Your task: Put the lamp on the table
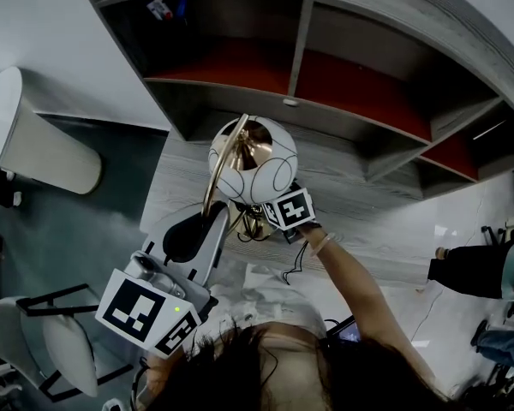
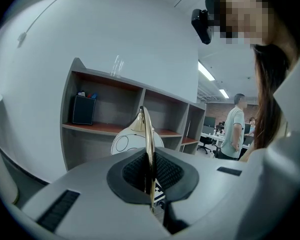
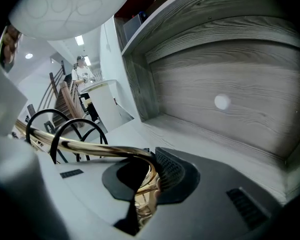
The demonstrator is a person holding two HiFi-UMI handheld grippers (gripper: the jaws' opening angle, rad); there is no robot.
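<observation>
The lamp (image 1: pixel 253 163) has a round white globe shade of smooth, matt glass or plastic, drawn over with thin dark circles, and it hangs from a slim, polished brass arm (image 1: pixel 211 185) that curves in a long arc. It stands above a pale grey wood-grain surface (image 1: pixel 178 182), just before a grey wood-grain shelf unit (image 1: pixel 364 114) whose open compartments have red-brown floors. No view shows whether the lamp's foot touches the surface.

The left gripper (image 1: pixel 212 217), a bulky grey plastic body with a marker cube, comes from below left. In the left gripper view its fingers (image 2: pixel 135 171), faced with dark ribbed rubber, are clenched on the brass arm, which runs upright through the middle of the pads, and the white shade (image 2: pixel 124 143) shows just behind.

The right gripper (image 1: pixel 257 223) reaches in from the right, under the shade. In the right gripper view its ribbed fingers (image 3: pixel 171 170) grasp the lower end of the brass arm (image 3: pixel 90 149), where the tube bends down into shiny brass fittings; the arm sweeps away to the left, and the shade (image 3: pixel 70 4) hangs overhead
</observation>
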